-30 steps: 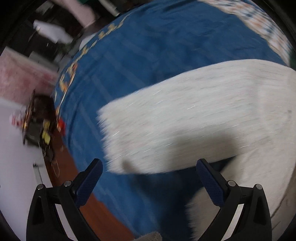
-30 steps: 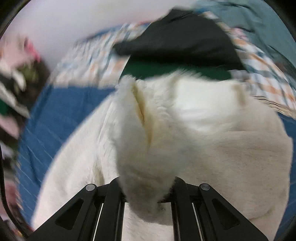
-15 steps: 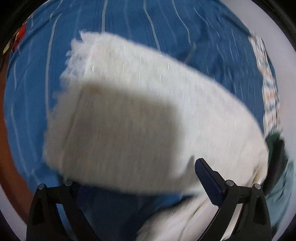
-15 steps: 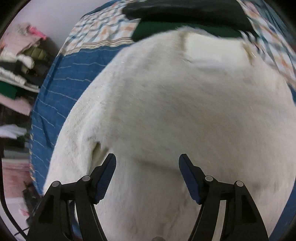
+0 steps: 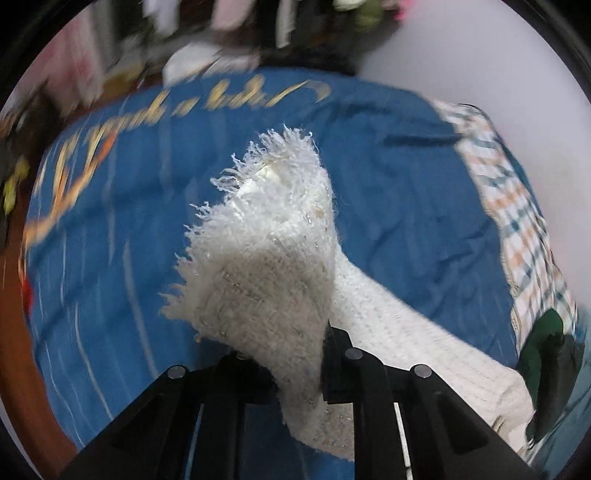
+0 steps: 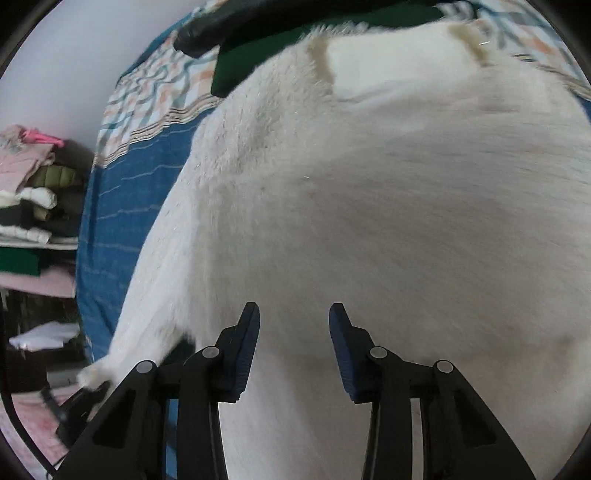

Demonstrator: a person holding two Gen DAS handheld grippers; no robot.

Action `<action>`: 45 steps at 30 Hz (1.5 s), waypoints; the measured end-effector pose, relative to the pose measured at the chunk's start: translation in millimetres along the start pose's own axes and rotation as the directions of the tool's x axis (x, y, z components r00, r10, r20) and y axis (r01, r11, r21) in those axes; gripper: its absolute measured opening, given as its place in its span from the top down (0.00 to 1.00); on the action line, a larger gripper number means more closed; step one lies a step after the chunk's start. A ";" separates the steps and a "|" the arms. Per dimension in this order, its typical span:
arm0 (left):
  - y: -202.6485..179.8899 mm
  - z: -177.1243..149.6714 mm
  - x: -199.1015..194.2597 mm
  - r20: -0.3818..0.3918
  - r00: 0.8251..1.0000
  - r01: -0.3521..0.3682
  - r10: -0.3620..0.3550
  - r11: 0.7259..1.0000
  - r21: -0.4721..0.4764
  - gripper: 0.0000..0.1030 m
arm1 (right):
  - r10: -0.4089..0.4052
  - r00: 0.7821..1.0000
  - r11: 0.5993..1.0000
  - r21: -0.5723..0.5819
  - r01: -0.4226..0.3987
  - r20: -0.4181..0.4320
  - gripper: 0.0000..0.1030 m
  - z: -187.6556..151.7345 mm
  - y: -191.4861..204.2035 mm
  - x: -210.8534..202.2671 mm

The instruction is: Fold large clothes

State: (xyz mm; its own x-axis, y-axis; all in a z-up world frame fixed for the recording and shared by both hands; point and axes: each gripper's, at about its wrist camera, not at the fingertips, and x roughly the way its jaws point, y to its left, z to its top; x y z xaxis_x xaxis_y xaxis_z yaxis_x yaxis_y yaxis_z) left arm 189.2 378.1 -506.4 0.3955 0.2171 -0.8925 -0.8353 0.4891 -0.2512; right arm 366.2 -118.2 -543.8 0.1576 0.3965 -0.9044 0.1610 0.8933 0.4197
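Between the left gripper's [image 5: 295,354] black fingers [image 5: 334,365] a bunched fold of the white sweater [image 5: 266,266] is clamped tight; the jaws are pressed together on the knit, and only the right finger's pad edge shows beside the cloth. From that pinch the fringed end of the sweater stands up and away from the camera, its loose threads spread over the blue bedspread [image 5: 406,206]. A longer strip of the same knit runs off to the lower right, lying on the bedspread toward a dark green garment [image 5: 543,332] at the bed's edge. Gold lettering crosses the far part of the bedspread, and a checked cloth [image 5: 517,229] borders it on the right. Beyond the bedspread the room is blurred.

Over the sweater's broad body [image 6: 388,192], the right gripper [image 6: 294,332] hangs with its blue pads [image 6: 247,347] apart and closing; the knit lies below the gap, and the pads do not press on it. The sweater fills most of this view, spread flat on the bedspread [image 6: 114,206]. At its far edge lie the green garment [image 6: 236,70] and a black one [image 6: 229,26], on the checked cloth [image 6: 147,99]. Left of the bedspread, shelves hold stacked folded clothes [image 6: 33,192].
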 end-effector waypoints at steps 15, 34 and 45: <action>-145.7 -54.0 -119.0 0.263 0.960 -0.064 -0.097 0.838 0.543 0.90 | -0.455 0.887 0.872 -0.165 0.461 0.073 0.11 -20.6 24.8 -26.7; -373.7 -393.2 -168.4 -0.119 0.975 0.201 -0.187 0.518 0.832 0.90 | -0.375 0.927 0.922 0.113 0.371 0.009 0.11 -36.2 -242.3 -151.9; -399.3 -503.3 -113.8 -0.130 0.991 0.130 -0.026 0.408 0.904 0.15 | -0.312 0.950 0.930 0.193 0.311 -0.028 0.11 -65.4 -364.3 -189.8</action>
State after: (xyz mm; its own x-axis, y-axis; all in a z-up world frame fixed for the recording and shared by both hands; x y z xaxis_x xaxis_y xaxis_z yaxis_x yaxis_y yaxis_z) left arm 285.5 -267.1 -493.2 0.3638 0.0922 -0.9269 0.0559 0.9911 0.1206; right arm 213.9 -505.0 -530.1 0.0723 0.1037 -0.9920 0.3868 0.9138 0.1237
